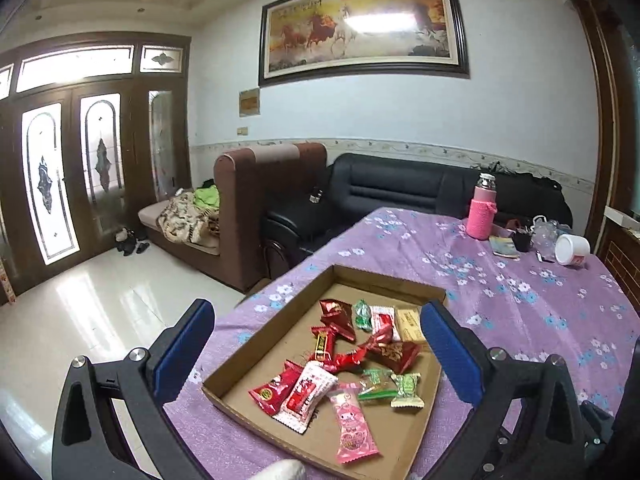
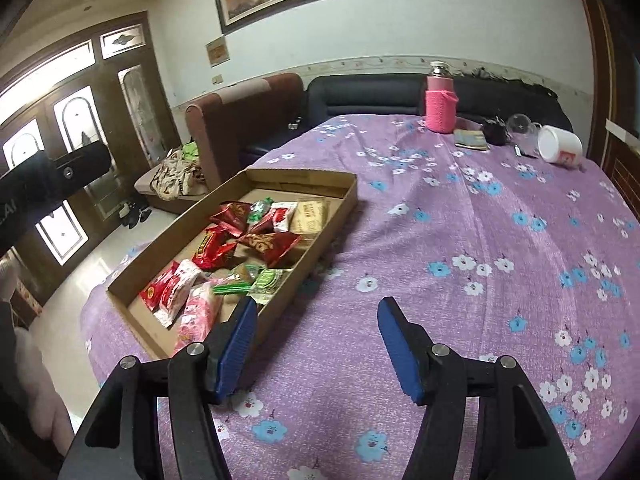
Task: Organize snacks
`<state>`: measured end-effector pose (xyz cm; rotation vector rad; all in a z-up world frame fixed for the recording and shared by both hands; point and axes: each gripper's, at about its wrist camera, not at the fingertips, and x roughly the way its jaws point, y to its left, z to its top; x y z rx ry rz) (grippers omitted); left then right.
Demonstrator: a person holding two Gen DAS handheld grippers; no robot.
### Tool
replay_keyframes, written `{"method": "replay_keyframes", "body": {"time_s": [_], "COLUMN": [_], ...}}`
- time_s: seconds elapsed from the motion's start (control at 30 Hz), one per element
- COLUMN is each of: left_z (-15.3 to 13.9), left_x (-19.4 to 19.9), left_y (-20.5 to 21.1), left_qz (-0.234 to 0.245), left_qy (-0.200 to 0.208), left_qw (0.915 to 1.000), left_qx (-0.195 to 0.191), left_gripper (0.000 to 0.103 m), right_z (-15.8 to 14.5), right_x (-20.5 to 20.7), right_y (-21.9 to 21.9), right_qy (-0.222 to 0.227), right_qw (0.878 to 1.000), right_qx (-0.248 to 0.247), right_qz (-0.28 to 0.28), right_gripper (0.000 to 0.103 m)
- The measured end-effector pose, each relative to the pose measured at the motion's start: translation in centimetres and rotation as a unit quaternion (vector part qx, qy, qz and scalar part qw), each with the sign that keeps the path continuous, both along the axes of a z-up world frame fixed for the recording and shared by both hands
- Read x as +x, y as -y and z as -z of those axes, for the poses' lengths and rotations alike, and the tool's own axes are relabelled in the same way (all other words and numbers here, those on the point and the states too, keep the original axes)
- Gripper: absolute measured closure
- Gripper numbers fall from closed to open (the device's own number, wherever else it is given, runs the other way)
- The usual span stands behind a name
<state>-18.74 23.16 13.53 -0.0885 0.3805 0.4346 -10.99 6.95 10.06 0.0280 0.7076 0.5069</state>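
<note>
Both tools empty here: the left gripper [image 1: 316, 344] hangs over the cardboard tray [image 1: 384, 280] with its blue pads spread wide, nothing between them. The snacks [image 1: 340, 360] all lie inside that tray (red, green and pink wrappers jumbled together) on the purple floral tablecloth [image 2: 460, 220]. The right gripper [image 2: 316, 344] hovers beside the tray, jaws apart.

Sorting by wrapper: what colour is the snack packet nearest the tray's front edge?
Pink packet, with a cartoon print; clearest in the left wrist view.
</note>
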Motion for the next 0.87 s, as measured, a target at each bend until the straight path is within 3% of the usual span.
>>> {"method": "replay_keyframes", "body": {"time_s": [0.2, 0.53, 0.7, 0.87], "left_z": [1.2, 2.6, 2.9, 2.9], "left_x": [1.2, 2.2, 2.5, 3.1], "left_y": [-0.9, -1.9, -2.0, -1.1], "left_qz": [0.026, 0.038, 0.038, 0.049], "left_qy": [-0.046, -0.079, -0.085, -0.101], "left_qw": [0.9977, 0.9927, 0.9917, 0.9912], "left_qx": [-0.042, -0.083, -0.088, -0.07], "left_gripper": [0.0, 0.0, 0.0, 0.0], "right_z": [0.0, 0.6, 0.8, 0.7], "right_x": [-0.5, -1.0, -1.2, -0.9], "right_y": [-0.5, -1.6, -2.2, -1.6], "right_qy": [0.004, 0.004, 0.004, -0.005], "right_qw": [1.0, 0.999, 0.999, 0.999], "right_qx": [-0.007, -0.027, -0.032, -0.024], "right_qz": [-0.007, -0.025, -0.034, -0.032], "right_gripper": [0.036, 0.035, 0.034, 0.034]}}
